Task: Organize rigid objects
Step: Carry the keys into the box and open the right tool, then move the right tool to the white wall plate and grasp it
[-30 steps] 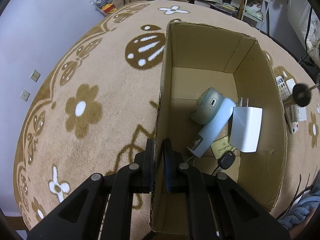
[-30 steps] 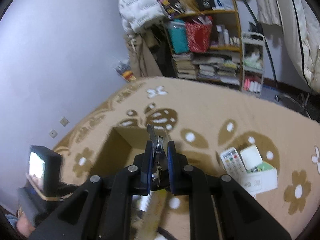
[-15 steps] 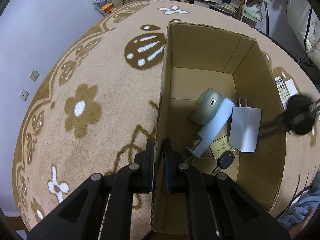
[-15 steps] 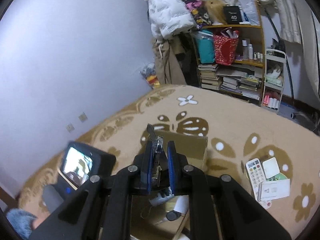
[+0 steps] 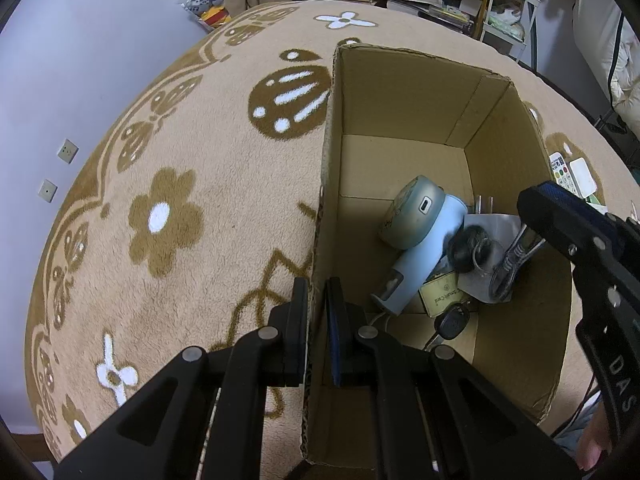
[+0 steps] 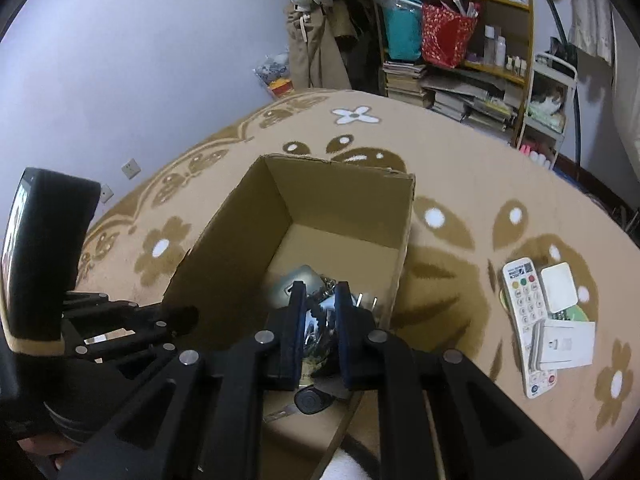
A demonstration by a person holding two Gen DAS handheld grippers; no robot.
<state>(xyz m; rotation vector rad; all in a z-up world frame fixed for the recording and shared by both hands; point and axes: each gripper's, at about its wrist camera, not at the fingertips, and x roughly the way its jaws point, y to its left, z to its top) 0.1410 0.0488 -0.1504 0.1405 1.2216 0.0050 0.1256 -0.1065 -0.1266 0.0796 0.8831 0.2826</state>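
Note:
An open cardboard box stands on the flowered carpet. My left gripper is shut on the box's left wall, one finger outside and one inside. My right gripper is shut on a keychain of shiny metal. In the left wrist view that keychain hangs over the box's right half with a ring and a black round fob dangling from it. Under it lie a round grey device, a light blue cylinder, a partly hidden white plug, a gold card and a black car key.
On the carpet right of the box lie a white remote, a white square pad and a white paper pack. Bookshelves and a rack stand along the far wall. A lilac wall runs along the left.
My right gripper has come down and leftward with the keychain, from above the carpet to just over the box's contents. The left gripper and the box have stayed still.

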